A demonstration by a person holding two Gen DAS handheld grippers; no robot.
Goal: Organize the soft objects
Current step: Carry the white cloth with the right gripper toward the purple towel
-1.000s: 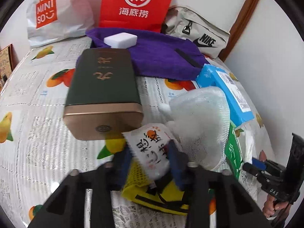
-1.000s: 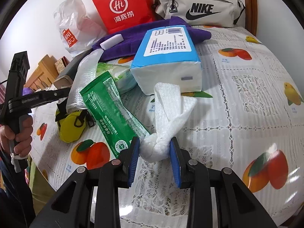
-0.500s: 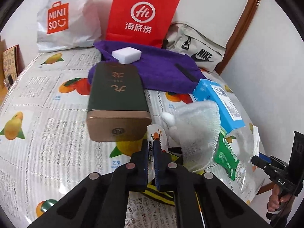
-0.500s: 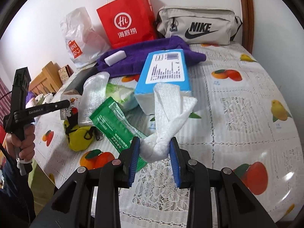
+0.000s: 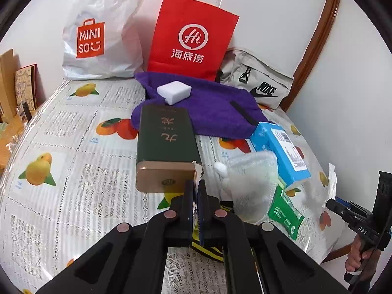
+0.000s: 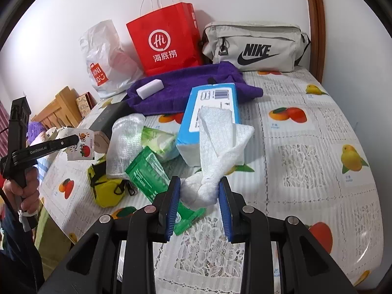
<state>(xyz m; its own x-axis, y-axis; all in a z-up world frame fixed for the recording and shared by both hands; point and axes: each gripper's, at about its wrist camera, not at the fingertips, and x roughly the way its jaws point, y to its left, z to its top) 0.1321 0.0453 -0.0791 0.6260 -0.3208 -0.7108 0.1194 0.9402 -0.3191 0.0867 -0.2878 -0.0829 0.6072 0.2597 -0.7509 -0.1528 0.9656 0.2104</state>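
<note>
My left gripper (image 5: 195, 183) is shut on a small white sachet (image 5: 198, 171) with orange fruit print, seen edge-on between the pads. The right wrist view shows that sachet (image 6: 82, 145) hanging clear above the table's left edge. My right gripper (image 6: 199, 196) is shut on the knot of a white knotted cloth (image 6: 215, 147), whose loose ends stand up in front of the blue tissue pack (image 6: 210, 107). Below lie a yellow pouch (image 6: 107, 188), a green packet (image 6: 149, 176) and a white mesh bag (image 6: 125, 144).
A dark green box (image 5: 166, 137) lies mid-table, in front of a purple towel (image 5: 210, 107) bearing a white block (image 5: 174, 91). A red paper bag (image 5: 191, 39), a white plastic bag (image 5: 98, 31) and a grey Nike bag (image 5: 259, 83) line the wall. The fruit-print tablecloth (image 6: 306, 161) is bare at the right.
The left jaws closed flat on the sachet and lifted it off the yellow pouch. The right gripper rose with the knotted cloth, its grip unchanged.
</note>
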